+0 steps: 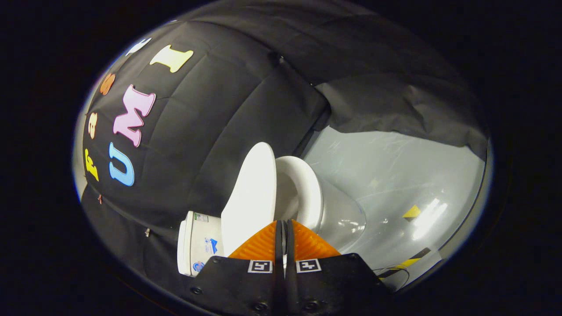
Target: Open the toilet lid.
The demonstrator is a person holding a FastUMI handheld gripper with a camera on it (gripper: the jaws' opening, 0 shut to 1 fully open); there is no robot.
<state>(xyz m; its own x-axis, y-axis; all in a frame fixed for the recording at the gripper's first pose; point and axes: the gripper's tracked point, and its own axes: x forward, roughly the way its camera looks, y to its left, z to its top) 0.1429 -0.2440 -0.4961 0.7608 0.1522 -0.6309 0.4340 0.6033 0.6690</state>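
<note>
Just ahead of tongs (284, 226), pressed together w/ nothing pinched, nudging toilet lid (250, 193) raised off seat (307, 193); next prob. tipping it fully back toward tank (199, 243).

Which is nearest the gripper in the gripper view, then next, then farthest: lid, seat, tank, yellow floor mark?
Gripper, fingers together, pinching the lid's edge.
1. Lid: between the fingertips, raised.
2. Seat: just beyond the tips, right of the lid.
3. Tank: behind the lid, to the left.
4. Yellow floor mark: far right, on the floor.
</note>
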